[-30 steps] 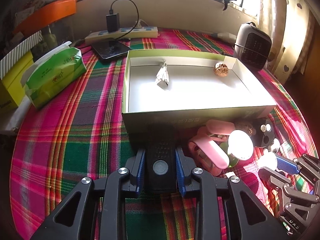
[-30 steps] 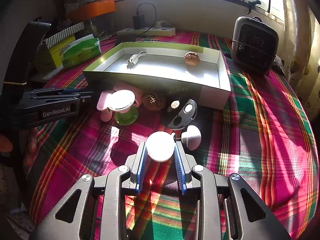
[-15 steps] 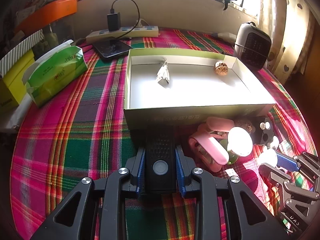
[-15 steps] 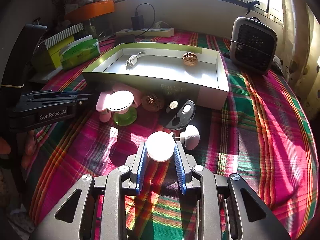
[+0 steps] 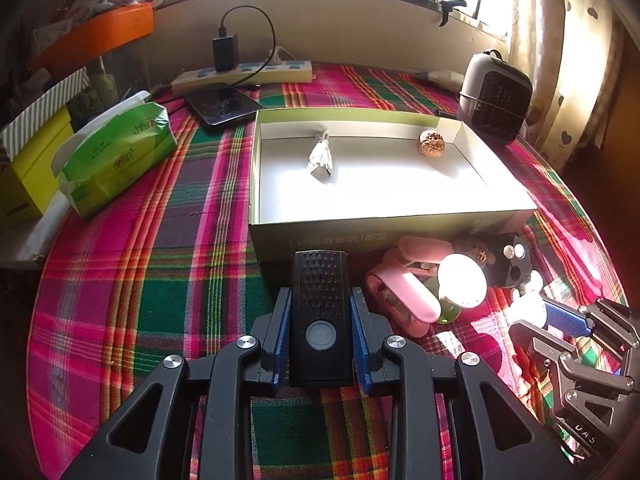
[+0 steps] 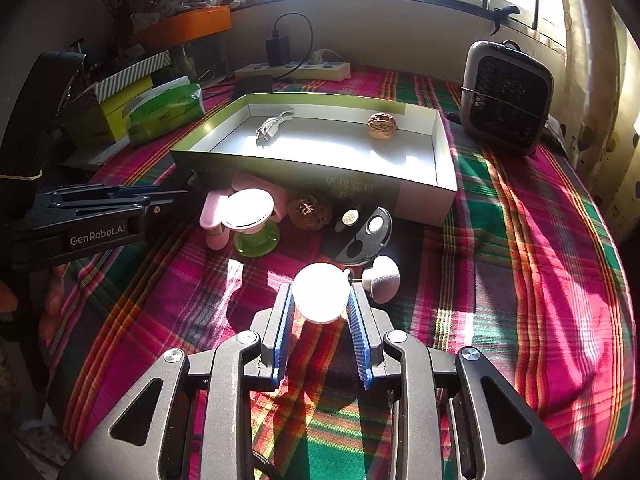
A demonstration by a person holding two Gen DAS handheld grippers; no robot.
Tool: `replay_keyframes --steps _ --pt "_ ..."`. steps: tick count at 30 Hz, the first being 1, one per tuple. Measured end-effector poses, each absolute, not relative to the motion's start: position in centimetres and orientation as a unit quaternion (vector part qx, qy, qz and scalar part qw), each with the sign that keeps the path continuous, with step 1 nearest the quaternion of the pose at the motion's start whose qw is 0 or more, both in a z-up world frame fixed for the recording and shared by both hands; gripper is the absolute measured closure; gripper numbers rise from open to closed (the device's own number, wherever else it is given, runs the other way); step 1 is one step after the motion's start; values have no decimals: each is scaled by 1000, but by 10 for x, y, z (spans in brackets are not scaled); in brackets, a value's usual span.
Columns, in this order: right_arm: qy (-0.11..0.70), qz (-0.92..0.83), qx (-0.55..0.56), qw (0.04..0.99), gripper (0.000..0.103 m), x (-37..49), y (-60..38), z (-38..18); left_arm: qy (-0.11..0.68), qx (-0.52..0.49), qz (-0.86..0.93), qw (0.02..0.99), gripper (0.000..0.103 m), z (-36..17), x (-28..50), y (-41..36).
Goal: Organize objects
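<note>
The left gripper [image 5: 320, 320] clamps a black rectangular plastic remote with a round button [image 5: 319, 312] by its long flat sides, just in front of the shallow green-sided cardboard box with a white floor [image 5: 400, 224] on the plaid-covered worktop [image 5: 160, 280]. It looks light, rigid and smooth, so the parallel sides suit the pads. The right gripper [image 6: 320, 312] is closed on a white round knob-like piece [image 6: 320, 296], overexposed in sunlight; probably hard, light and curved, likely to slip unless held across its widest part.

Black remote [image 5: 319, 312] and white round knob [image 6: 320, 297] before open box [image 5: 400, 228] holding walnut [image 5: 431, 142], cable [image 5: 320, 156].
</note>
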State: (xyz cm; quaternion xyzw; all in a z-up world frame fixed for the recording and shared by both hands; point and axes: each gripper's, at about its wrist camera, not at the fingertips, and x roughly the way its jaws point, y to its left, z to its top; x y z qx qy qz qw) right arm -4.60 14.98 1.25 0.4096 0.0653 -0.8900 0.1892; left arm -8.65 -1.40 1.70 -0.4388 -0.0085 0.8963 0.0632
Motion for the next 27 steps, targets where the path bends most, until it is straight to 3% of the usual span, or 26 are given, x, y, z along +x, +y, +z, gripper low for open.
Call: replay_keyframes --steps 27 --pt "63 -898 391 194 74 -77 153 48 0 -427 898 106 78 54 -107 5"
